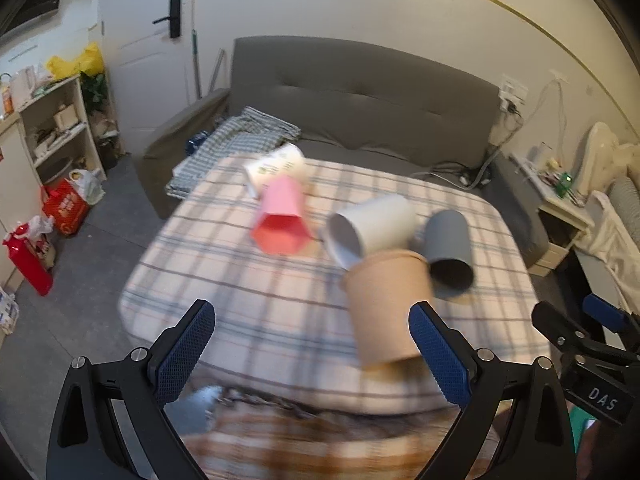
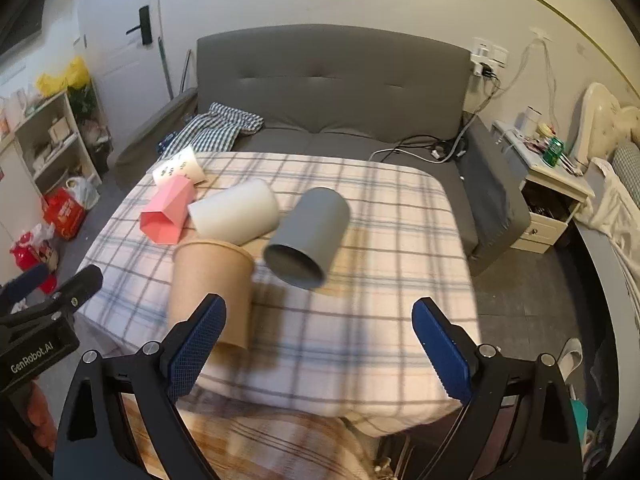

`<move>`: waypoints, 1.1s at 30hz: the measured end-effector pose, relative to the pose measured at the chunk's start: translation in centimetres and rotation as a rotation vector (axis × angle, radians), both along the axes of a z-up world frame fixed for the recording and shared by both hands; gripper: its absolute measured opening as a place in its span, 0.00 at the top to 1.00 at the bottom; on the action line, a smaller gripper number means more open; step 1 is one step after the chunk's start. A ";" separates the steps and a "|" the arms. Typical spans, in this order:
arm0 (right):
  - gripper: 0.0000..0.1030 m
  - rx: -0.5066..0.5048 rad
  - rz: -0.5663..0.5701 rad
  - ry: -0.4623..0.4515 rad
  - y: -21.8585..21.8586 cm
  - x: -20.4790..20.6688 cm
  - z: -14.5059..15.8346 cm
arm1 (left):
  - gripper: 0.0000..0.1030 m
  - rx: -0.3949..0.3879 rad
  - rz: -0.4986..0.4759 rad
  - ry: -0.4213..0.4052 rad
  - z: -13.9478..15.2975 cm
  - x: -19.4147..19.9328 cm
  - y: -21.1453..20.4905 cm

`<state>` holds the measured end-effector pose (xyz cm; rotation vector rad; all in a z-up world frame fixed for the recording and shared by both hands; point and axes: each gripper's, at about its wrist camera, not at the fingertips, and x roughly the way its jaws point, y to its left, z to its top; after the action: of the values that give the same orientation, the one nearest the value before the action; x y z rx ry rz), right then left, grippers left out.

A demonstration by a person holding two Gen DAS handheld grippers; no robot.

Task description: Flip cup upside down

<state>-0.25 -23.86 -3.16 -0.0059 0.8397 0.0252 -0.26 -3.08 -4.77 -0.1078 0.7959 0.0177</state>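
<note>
My left claw (image 1: pixel 312 344) is spread wide with nothing between its blue pads, held above the near edge of the bench (image 1: pixel 248 292). My right claw (image 2: pixel 318 338) is likewise wide apart and holds nothing, also over the near edge.

The brown paper cup (image 2: pixel 212 288) stands on the checked cloth close to the near edge, rim uppermost and leaning slightly; in the right wrist view my left-side pad overlaps its lower wall, but I cannot tell whether they touch. In the left wrist view the same cup (image 1: pixel 386 308) sits just beside that claw's right pad, blurred.

Beyond it, toward the middle of the bench, a grey cup (image 2: pixel 306 236) lies on its side, mouth toward me. A white cup (image 2: pixel 236 210) lies on its side just left of it. Further toward the far left corner a pink hexagonal cup (image 2: pixel 166 214) lies on its side, and a white printed cup (image 2: pixel 180 168) lies at that corner.
</note>
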 end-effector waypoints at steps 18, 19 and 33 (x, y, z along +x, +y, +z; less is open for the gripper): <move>0.08 0.086 -0.066 0.063 -6.0 0.3 -4.1 | 0.02 0.053 -0.040 0.125 -4.2 2.0 -5.7; 0.08 0.088 -0.067 0.067 -6.0 0.5 -4.3 | 0.02 0.053 -0.037 0.131 -4.4 2.2 -5.7; 0.08 0.110 -0.072 0.128 -6.1 2.0 -6.9 | 0.04 0.007 -0.125 0.174 -6.6 3.9 -6.9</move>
<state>1.80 -29.94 -10.01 0.1302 0.9650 0.0037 3.66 -10.00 -11.42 -0.0496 0.9748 -0.0894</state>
